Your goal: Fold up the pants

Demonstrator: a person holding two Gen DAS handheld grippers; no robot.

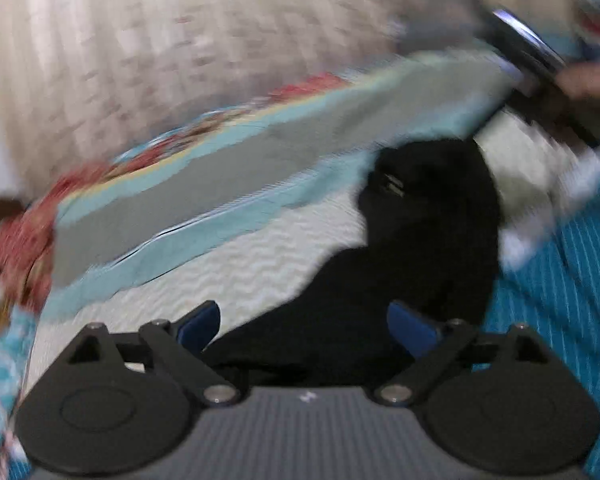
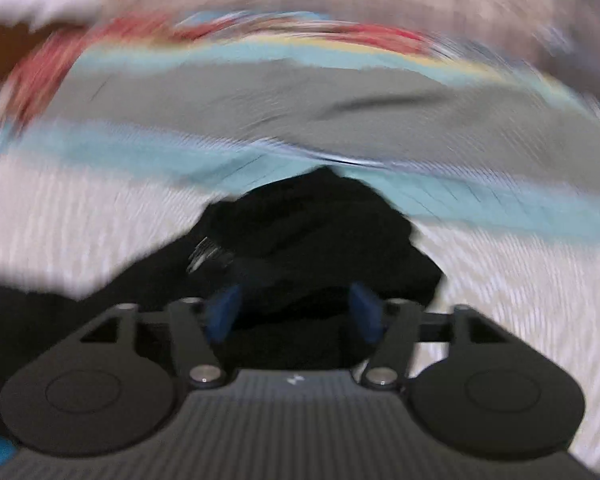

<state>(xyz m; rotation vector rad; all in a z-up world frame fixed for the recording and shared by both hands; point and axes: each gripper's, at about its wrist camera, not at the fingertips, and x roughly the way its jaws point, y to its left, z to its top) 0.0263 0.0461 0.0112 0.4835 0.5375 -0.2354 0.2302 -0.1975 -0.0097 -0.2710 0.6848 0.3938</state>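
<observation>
We are observing the left gripper standing released, blue pads apart, the black pants lying crumpled on the white bedspread at lower centre. The right gripper is likewise gaping over the pants. Blur is hiding any containers.

Soft, even indoor light with no glare; both fisheye views are heavily motion-blurred and curve at the edges.

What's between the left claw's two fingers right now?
In the left wrist view, the black pants lie in the gap of the open left claw; the blue pads do not press on them.
</observation>
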